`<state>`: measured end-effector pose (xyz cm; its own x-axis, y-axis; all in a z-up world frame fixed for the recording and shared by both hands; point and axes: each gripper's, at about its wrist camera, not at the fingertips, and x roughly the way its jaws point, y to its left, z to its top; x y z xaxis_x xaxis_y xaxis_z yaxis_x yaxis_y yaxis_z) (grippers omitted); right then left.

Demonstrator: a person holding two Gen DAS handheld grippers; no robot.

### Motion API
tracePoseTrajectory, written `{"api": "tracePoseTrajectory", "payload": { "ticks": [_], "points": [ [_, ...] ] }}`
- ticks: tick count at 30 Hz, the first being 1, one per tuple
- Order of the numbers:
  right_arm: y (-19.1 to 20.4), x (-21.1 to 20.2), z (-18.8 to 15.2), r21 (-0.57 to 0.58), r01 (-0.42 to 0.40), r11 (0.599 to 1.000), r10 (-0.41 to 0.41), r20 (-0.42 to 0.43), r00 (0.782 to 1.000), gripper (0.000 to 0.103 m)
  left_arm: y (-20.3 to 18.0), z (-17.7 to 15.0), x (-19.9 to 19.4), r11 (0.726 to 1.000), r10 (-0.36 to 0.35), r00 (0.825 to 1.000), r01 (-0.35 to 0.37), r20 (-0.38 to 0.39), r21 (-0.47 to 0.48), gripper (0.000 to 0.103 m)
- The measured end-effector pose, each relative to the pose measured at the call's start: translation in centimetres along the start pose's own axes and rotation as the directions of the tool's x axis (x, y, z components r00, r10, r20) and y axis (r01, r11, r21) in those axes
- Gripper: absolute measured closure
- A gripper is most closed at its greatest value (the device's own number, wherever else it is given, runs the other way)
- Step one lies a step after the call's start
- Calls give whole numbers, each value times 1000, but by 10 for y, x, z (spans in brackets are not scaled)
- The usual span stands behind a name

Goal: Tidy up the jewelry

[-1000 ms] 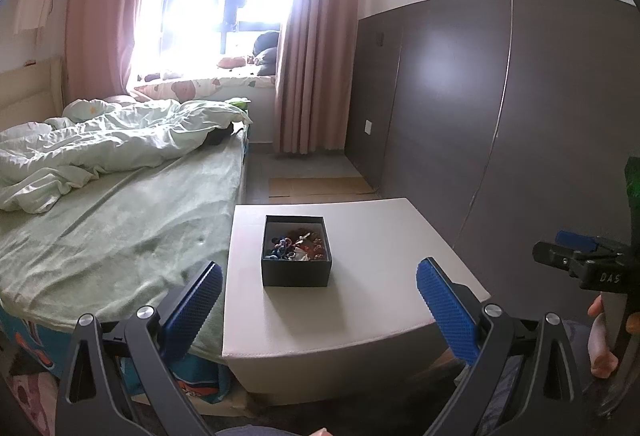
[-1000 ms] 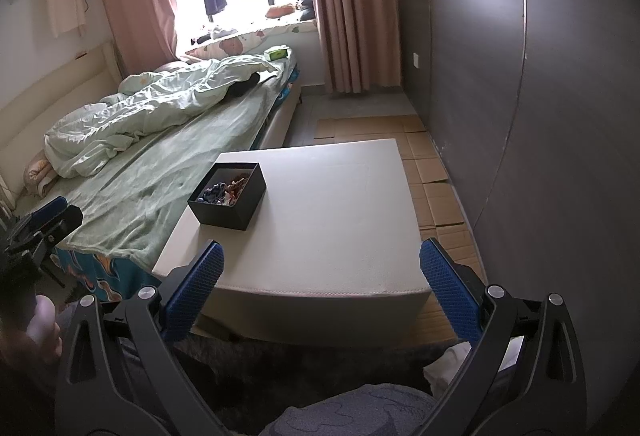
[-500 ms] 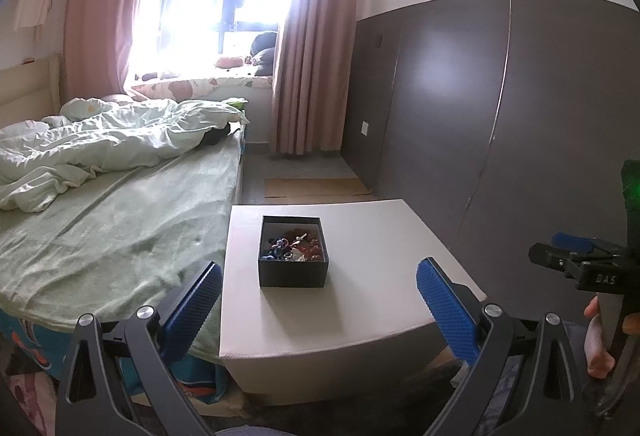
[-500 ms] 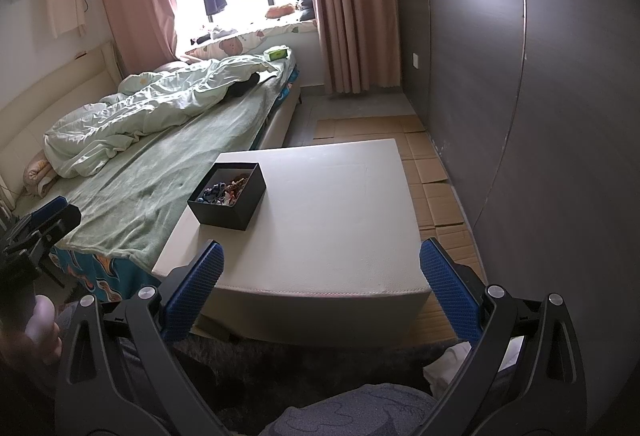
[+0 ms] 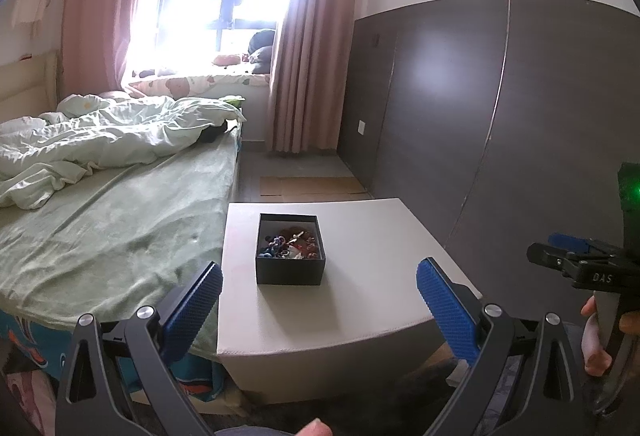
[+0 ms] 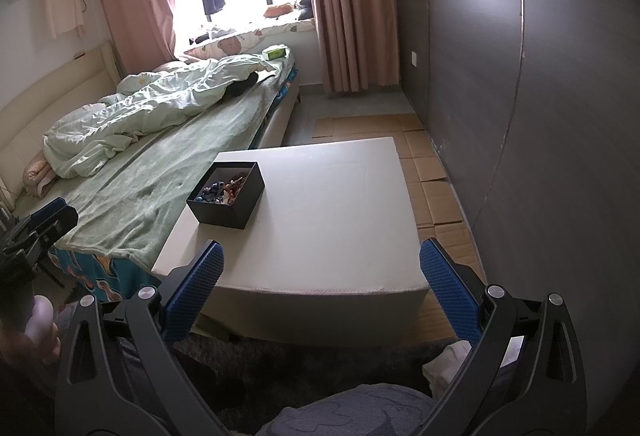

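Note:
A small black box (image 5: 290, 251) holding a tangle of colourful jewelry (image 5: 291, 244) sits on a low pale table (image 5: 360, 300). In the right wrist view the same box (image 6: 226, 199) stands near the table's left side (image 6: 328, 220). My left gripper (image 5: 318, 296) is open, held well short of the box, nothing between its blue pads. My right gripper (image 6: 320, 276) is open too, hovering at the table's near edge, to the right of the box. Each gripper appears at the margin of the other's view, held by a hand.
A bed (image 5: 100, 220) with a green sheet and rumpled duvet (image 6: 160, 103) runs along the table's left. A dark wall panel (image 6: 520, 95) stands on the right. Flattened cardboard (image 6: 432, 175) covers the floor beyond the table. A person's knee (image 6: 352, 408) is below.
The left wrist view has drifted slightly right and back, so the box sits a little left and lower. The right gripper has hardly moved. Both stay open.

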<state>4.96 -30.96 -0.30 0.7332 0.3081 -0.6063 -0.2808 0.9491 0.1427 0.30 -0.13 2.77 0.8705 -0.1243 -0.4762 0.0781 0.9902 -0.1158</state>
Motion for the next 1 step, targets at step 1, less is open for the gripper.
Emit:
{"api": "tracePoseTrajectory", "payload": {
  "ticks": [1],
  "points": [
    [0,0,0,2,-1,1000,1,0,1000,5,0,0,0,1000,0,1000,0,-1,-2,9]
  ]
}}
